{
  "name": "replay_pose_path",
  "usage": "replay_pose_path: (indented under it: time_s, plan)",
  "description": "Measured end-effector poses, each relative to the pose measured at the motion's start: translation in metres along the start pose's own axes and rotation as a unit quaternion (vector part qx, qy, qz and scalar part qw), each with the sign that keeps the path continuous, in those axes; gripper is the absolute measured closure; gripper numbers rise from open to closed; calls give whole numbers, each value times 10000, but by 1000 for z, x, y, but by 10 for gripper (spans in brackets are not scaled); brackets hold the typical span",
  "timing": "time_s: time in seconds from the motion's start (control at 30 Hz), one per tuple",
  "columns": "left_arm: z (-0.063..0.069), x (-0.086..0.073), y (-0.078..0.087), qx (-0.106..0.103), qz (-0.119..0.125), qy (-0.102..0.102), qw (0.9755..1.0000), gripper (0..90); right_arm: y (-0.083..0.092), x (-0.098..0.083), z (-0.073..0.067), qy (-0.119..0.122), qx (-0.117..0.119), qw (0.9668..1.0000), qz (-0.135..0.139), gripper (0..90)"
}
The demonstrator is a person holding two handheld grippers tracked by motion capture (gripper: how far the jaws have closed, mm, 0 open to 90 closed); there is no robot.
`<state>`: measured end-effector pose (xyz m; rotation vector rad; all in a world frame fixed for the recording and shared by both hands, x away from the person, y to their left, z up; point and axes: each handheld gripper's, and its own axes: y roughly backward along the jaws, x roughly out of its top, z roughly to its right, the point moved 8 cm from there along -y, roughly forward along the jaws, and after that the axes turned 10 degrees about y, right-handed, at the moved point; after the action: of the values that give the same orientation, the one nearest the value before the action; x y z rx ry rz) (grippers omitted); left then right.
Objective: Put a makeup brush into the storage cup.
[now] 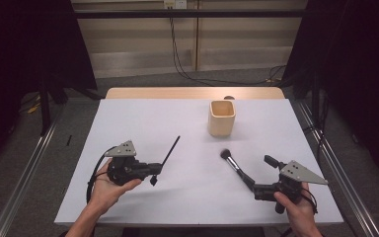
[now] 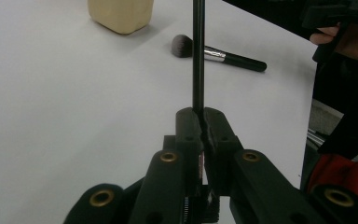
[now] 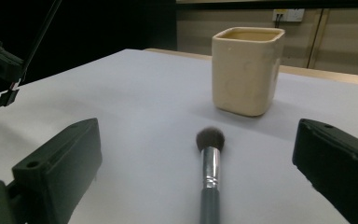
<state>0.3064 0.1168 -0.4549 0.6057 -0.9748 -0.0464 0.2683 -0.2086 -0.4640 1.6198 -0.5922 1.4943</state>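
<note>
On white matte table (image 1: 128,118): one square cream cup (image 1: 221,118), glossy, rounded corners, standing far centre. Two long tools: thin black rod (image 1: 170,151), clamped at its near end in left gripper (image 1: 154,170) and sticking up off the table; one brush (image 1: 233,163), fluffy dark head, silver ferrule, black handle, lying between right gripper's (image 1: 259,174) wide jaws.

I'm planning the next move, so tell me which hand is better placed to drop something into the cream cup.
Left, probably. The left gripper is already shut on the thin black stick, lifted off the table. The right gripper is open, and the makeup brush lies ungrasped between its fingers. The cup stands beyond both.
</note>
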Motion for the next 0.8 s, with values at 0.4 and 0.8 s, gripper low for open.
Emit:
replay_pose_path:
  time_s: [0.4,0.8]
  plan:
    - [19,-3,-9,-177,-269,-168,9993,857,-18,15,-20,282,596,9978,-61,2]
    - [38,-6,-19,-513,-618,-347,9962,857,-45,22,-45,452,1553,9856,-494,2]
